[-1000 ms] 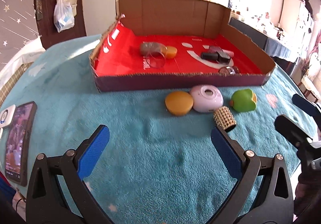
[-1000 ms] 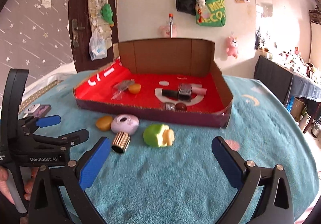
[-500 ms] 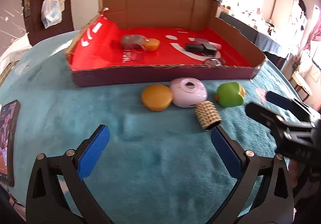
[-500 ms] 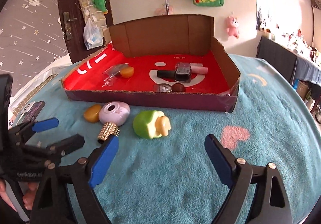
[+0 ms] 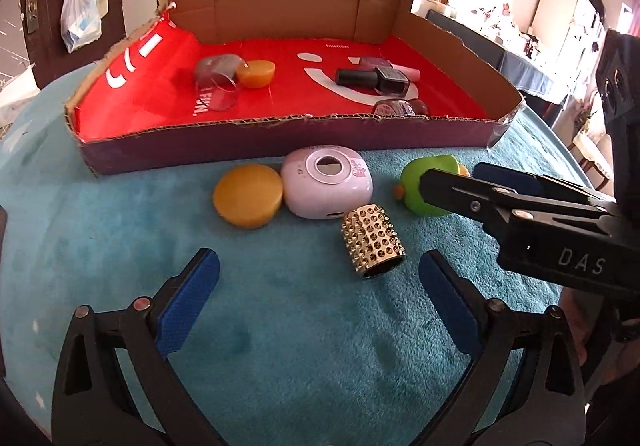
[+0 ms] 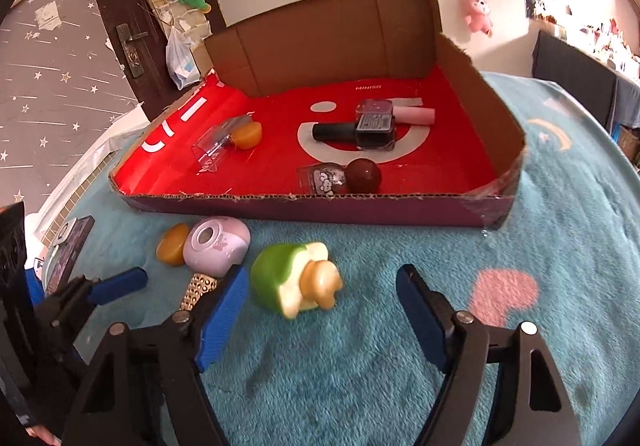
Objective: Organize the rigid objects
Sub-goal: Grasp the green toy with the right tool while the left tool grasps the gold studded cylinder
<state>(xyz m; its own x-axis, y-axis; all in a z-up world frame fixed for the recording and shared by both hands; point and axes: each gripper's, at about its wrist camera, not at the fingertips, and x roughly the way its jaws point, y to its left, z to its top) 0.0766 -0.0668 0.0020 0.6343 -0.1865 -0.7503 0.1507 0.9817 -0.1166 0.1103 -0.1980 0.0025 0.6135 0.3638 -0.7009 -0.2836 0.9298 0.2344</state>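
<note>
Left gripper (image 5: 319,272) jaws wide open, empty, low over the teal fleece-covered surface (image 5: 280,346). Just ahead, between the blue pads but nearer the right one, lies the gold studded metal cylinder (image 5: 373,246) on its side, open end toward the camera. Right gripper (image 6: 320,296) jaws also wide open, holding nothing, with the green apple-shaped plastic toy with a tan stem piece (image 6: 294,278) just in front, close to the left pad.

Beyond those: round orange disc (image 5: 247,200) touching the lilac rounded plastic case with a ring on top (image 5: 326,188), both just short of the front wall of the shallow cardboard box with red lining (image 5: 280,152). Inside the box already: a clear cup, a small orange piece, nail-polish bottles, a dark ball.

Handling guess: apple toy looks light, stiff, smooth and rounded, so likely slippery; squeeze across the green body, not the stem. Studded cylinder looks hollow, hard and prone to roll; grip across its sides, where the studs should help hold. Disc is flat, take it by the edges.
</note>
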